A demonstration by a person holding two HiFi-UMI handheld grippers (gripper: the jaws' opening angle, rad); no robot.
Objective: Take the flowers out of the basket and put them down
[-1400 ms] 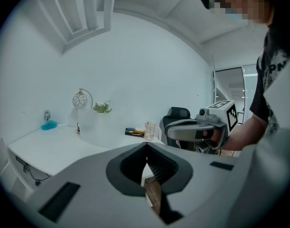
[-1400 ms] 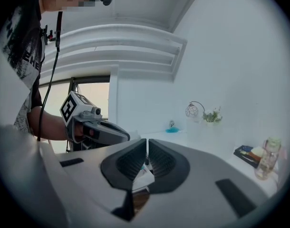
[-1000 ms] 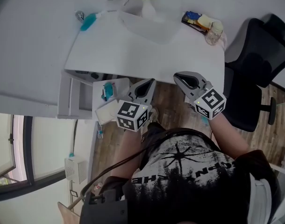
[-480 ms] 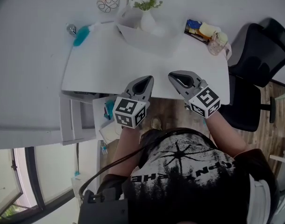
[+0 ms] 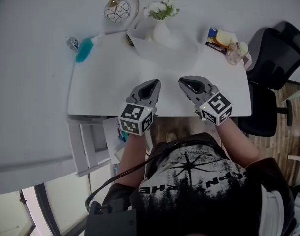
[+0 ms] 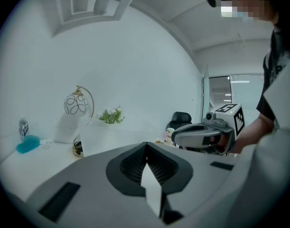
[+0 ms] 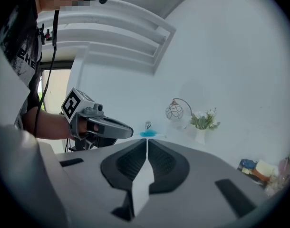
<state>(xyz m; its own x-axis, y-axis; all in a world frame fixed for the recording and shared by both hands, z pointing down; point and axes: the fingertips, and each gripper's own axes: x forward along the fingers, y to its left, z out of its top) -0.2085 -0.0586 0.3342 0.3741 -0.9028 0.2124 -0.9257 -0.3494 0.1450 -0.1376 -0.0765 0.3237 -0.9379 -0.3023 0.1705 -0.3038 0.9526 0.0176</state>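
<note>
A bunch of small white flowers with green leaves [image 5: 161,8] stands in a white vase at the back of the white table [image 5: 101,90]. The vase sits in or just behind a pale white basket [image 5: 151,45]; I cannot tell which. My left gripper [image 5: 152,84] and right gripper [image 5: 189,81] hover side by side over the table's near edge, well short of the basket. Both are shut with nothing between the jaws. The left gripper view shows the flowers [image 6: 111,115] far ahead, and the right gripper view shows the flowers [image 7: 204,120] past its jaws.
A gold arc lamp with a round globe [image 5: 118,9] stands left of the flowers. A teal object [image 5: 83,50] and a small bottle [image 5: 71,43] lie at the table's far left. Snack packets [image 5: 220,37] and a jar [image 5: 236,53] sit at the far right. A black office chair [image 5: 275,63] stands beside the table.
Both grippers have moved forward, from over the floor in front of the table to over its near edge. Their jaws stay shut and empty.
</note>
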